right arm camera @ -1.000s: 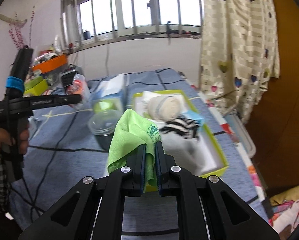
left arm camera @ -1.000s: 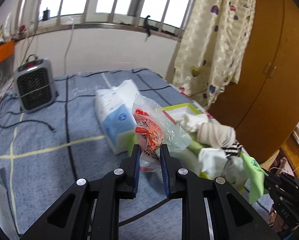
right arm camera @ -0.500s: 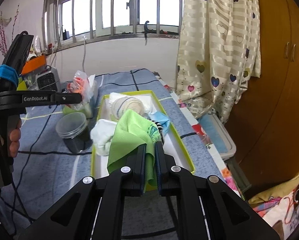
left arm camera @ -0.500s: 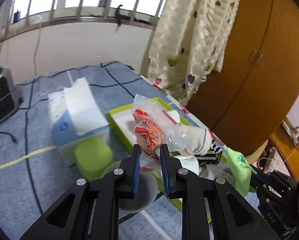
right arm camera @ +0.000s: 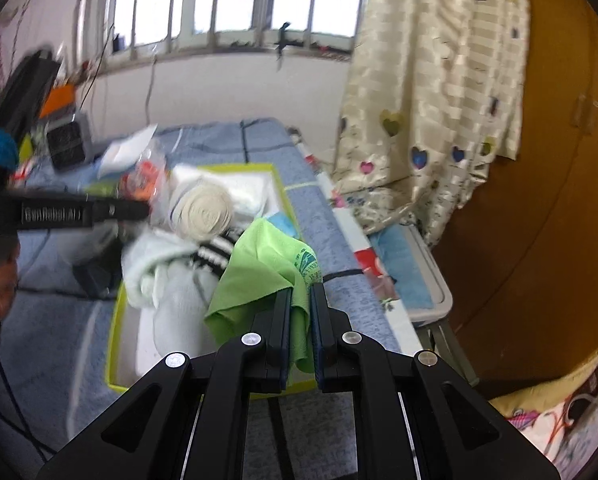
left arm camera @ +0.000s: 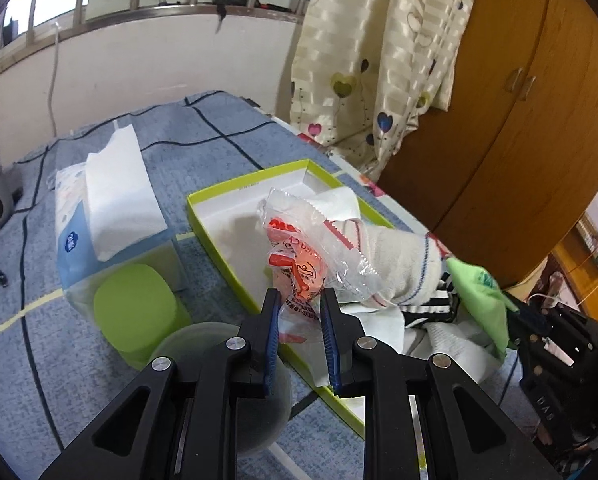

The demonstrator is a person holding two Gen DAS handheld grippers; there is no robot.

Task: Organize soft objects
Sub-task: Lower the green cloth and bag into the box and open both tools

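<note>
Both grippers are carrying items over the tray.
The left gripper [left arm camera: 299,304] is clamping a plastic packet [left arm camera: 303,256] and the right gripper [right arm camera: 300,300] is pinching a green cloth [right arm camera: 267,268], above the yellow-rimmed tray [left arm camera: 227,248] near the bed's right edge.

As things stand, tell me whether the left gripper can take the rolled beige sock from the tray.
Probably not yet. The left gripper is shut on the snack packet, so its jaws are taken. The rolled beige sock lies uncovered in the tray just beyond.
</note>
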